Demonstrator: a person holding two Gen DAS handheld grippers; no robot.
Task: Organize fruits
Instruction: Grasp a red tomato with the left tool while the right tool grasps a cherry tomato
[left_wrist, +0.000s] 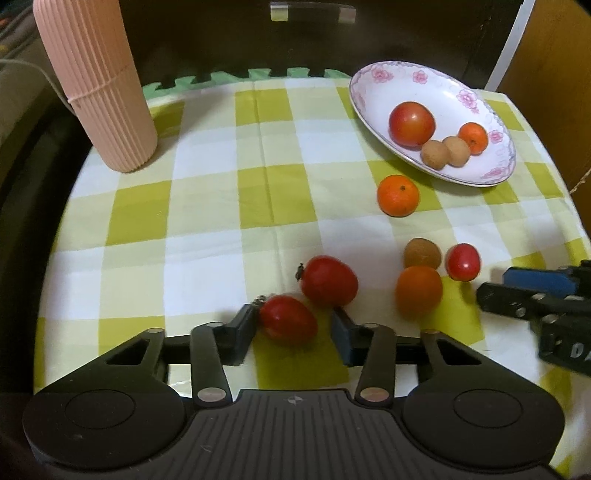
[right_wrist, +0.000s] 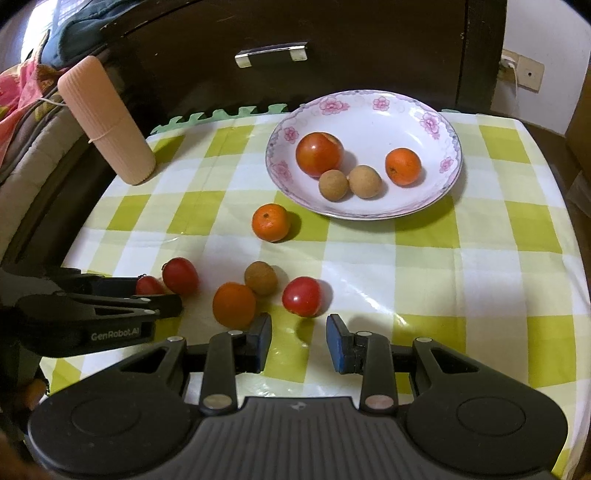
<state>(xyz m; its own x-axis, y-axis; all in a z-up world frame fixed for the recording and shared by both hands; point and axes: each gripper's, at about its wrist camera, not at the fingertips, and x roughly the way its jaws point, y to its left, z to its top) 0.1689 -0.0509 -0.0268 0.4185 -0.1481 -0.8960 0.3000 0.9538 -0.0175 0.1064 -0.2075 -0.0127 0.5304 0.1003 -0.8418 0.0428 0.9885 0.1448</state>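
On the bench: left claw (left_wrist: 291, 328) gaped around a small tomato (left_wrist: 288, 319), unclamped.
Right claw (right_wrist: 299, 341): apart, empty.
Advice: squeeze gently, avoiding its neighbour.

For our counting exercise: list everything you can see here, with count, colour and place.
plate: one, white with pink flowers, far right of cloth
fruits on plate: four; red tomato, orange, two tan longans
fruits on cloth: six; two oranges, brown longan, three small red tomatoes
tablecloth: one, green-white check
ribbed container: one, pink, far left
foam mat: green, back edge
drawer handle: one, metal, behind
left gripper: jaws open around one tomato
right gripper: jaws open, empty
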